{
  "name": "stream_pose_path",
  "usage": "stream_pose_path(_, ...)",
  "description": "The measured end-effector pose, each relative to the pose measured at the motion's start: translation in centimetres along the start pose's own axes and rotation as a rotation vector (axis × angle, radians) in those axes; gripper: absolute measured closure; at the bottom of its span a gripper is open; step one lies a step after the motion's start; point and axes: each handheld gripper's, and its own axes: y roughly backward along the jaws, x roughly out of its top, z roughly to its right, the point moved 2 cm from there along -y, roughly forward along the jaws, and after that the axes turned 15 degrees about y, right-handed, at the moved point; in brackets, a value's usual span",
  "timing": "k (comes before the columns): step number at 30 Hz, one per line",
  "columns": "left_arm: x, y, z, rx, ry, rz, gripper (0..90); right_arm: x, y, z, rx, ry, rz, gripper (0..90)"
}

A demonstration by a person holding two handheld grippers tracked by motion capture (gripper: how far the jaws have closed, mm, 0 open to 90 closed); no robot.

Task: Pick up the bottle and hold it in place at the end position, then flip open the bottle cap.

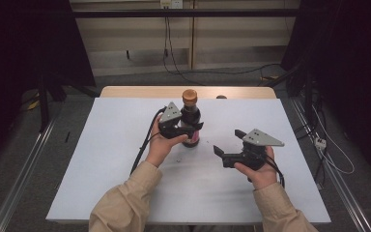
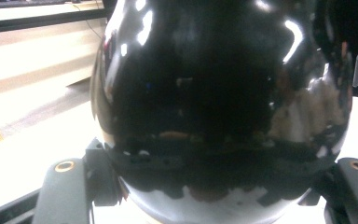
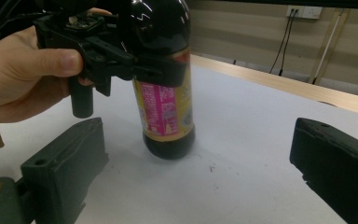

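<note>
Bottle (image 1: 191,118) is standing upright mid-table in the high view, left gripper (image 1: 193,129) clenching its body and right gripper (image 1: 226,143) hanging released nearby; left gripper view is showing glossy dark glass, likely slippery; right gripper view is showing splayed jaws facing the label, risking a toppling knock.

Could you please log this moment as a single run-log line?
left tool: shut on dark bottle | bottle: upright on table | right tool: open, holding nothing, apart from bottle
</note>
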Motion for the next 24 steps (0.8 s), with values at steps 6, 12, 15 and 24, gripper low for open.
stream_pose_path(6, 0.0, 0.0, 0.0, 0.004, 0.001, -0.002, 29.7, 0.8, -0.8, 0.0, 0.008, 0.014, -0.012, 3.4)
stream_pose_path(12, 0.0, 0.0, 0.0, 0.002, 0.005, -0.002, 29.7, 1.5, -1.1, 0.3, 0.003, 0.015, -0.011, 3.2)
stream_pose_path(15, 0.0, 0.0, 0.0, 0.002, 0.007, 0.002, 29.7, 2.0, -1.2, 0.4, 0.008, 0.010, -0.007, 3.3)
stream_pose_path(24, -0.1, -0.1, -0.1, 0.001, 0.016, 0.007, 29.8, 4.3, -1.6, 1.4, 0.064, -0.042, 0.027, 7.2)
